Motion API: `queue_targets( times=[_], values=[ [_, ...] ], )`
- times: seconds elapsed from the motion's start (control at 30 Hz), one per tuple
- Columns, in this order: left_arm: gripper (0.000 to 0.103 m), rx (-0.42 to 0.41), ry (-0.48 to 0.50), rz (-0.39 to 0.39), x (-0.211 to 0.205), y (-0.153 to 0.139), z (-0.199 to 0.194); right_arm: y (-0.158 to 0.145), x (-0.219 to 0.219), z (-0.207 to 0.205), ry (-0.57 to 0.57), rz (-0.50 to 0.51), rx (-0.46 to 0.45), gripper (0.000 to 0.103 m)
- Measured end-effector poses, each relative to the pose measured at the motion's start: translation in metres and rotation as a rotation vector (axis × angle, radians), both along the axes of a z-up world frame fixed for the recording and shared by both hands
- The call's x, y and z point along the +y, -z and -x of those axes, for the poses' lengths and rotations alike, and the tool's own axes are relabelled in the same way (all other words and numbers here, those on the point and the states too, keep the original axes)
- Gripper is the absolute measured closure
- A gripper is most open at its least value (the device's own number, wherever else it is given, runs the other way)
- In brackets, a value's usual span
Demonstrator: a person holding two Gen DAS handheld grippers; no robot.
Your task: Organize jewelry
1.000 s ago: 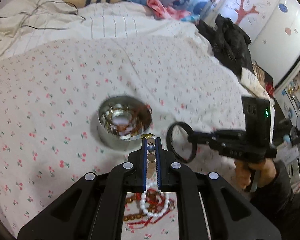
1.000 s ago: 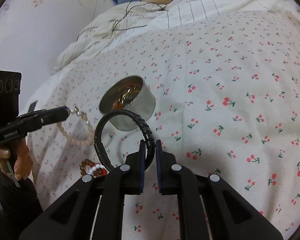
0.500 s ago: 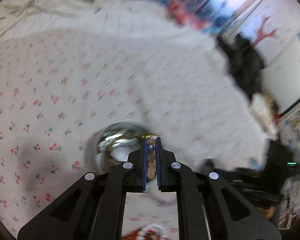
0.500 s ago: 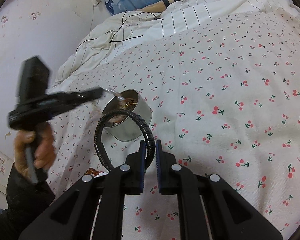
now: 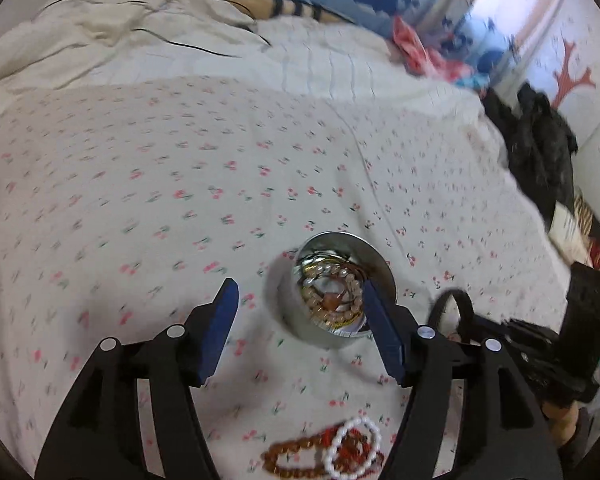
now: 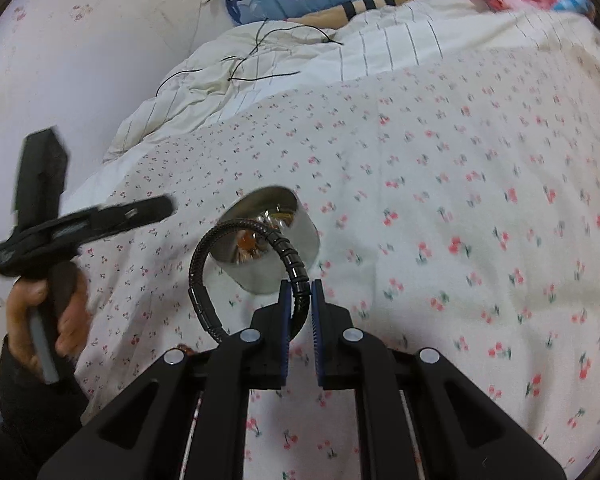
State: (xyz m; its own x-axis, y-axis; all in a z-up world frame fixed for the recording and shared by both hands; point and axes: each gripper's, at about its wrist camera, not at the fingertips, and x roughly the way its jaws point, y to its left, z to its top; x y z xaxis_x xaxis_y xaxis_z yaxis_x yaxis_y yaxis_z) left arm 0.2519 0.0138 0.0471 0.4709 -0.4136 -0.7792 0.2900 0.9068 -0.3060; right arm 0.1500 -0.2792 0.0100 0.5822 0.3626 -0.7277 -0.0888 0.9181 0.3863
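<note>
Right tongs (image 6: pixel 299 304) are clenched on the black bangle (image 6: pixel 236 268), pinching its segmented band at the near-right side; the rest of the loop stands up and arcs left, right in front of the metal tin (image 6: pixel 274 248). Left tongs (image 5: pixel 300 320) are released, fingers spread wide w/ nothing between them, hovering over the bed beside the tin (image 5: pixel 336 300).

Handling, my read: the bangle looks like a ribbed coil, semi-stiff, light. It holds its loop shape in the grip, so a pinch anywhere on the band should do; the ribs prob give decent bite, not slippery. It may flex or swing if moved fast. The tin already holds beaded strands (image 5: pixel 332 292): pale beads, sth orange. Those are limp, drape freely and can snag on the rim.

Still on the sheet near the left tongs' base: a white bead bracelet (image 5: pixel 354 446) lying over a red-brown bead string (image 5: pixel 300 454), overlapping and maybe tangled. Best taken one strand at a time, at a free loop.

Room: the cherry-print bed sheet (image 6: pixel 460 200) is soft and gives under load, so the tin could tip if its rim is pushed. Wide open sheet lies far side and right of the tin. The bangle looks about as wide as the tin's mouth, so it likely needs to go in tilted or flat-centred. The two tongs sit close together near the tin; approach from the right to avoid a clash.
</note>
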Motion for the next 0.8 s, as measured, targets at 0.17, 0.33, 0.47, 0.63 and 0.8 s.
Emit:
queue_targets(
  times=[0.17,0.33,0.47,0.63,0.8],
  values=[
    [0.038,0.018,-0.07,0.024,0.033,0.013,0.023,-0.008,0.031,-0.034,-0.027,0.094,-0.002,0.092],
    [0.038,0.023,-0.077,-0.016,0.033,0.022,0.024,0.001,0.061,-0.065,-0.065,0.186,0.032,0.092],
    [0.03,0.009,-0.039,-0.032,0.029,0.019,0.027,0.013,0.078,-0.082,-0.082,0.252,0.053,0.092],
    [0.029,0.021,-0.011,-0.071,0.025,0.022,0.028,0.018,0.074,-0.083,-0.043,0.276,0.045,0.089],
    [0.028,0.025,0.009,-0.099,0.021,0.026,0.031,0.016,0.053,-0.067,0.012,0.233,-0.002,0.069]
  ],
)
